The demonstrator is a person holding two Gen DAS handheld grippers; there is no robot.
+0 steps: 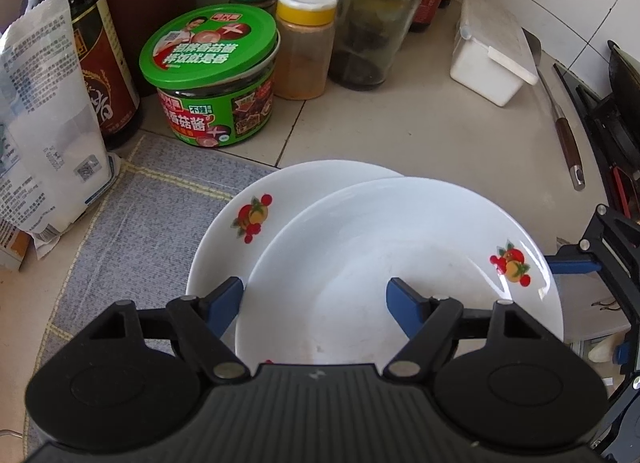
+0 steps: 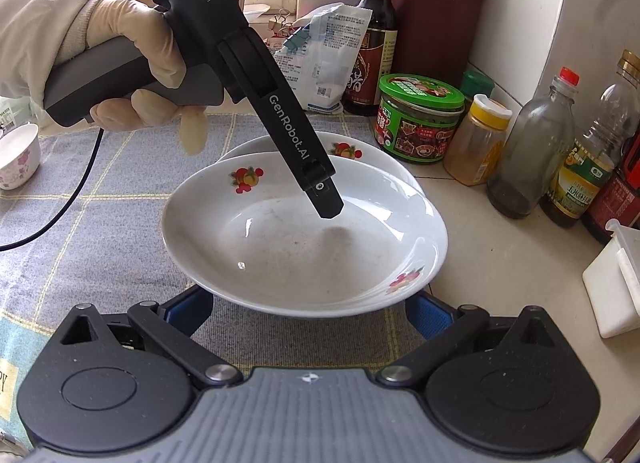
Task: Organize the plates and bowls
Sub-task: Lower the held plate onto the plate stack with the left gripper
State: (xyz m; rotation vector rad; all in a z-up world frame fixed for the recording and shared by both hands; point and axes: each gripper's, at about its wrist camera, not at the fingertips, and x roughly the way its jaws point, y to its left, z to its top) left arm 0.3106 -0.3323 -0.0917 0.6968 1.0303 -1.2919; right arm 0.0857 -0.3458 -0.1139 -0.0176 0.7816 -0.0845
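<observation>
Left wrist view: the left gripper [image 1: 314, 303] stands with jaws apart over the near rim of the upper plate [image 1: 400, 263], gripping nothing; this plate overlaps a lower plate [image 1: 240, 231] on the grey mat [image 1: 132, 203]. Ahead, bare counter [image 1: 420, 127] separates the plates from the green jar [image 1: 212, 75].

Right wrist view: the right gripper [image 2: 308, 313] has jaws spread, the upper plate's near edge just ahead between its blue fingers [image 2: 192, 309]; a gloved hand [image 2: 132, 55] holds the left gripper above the plate
</observation>
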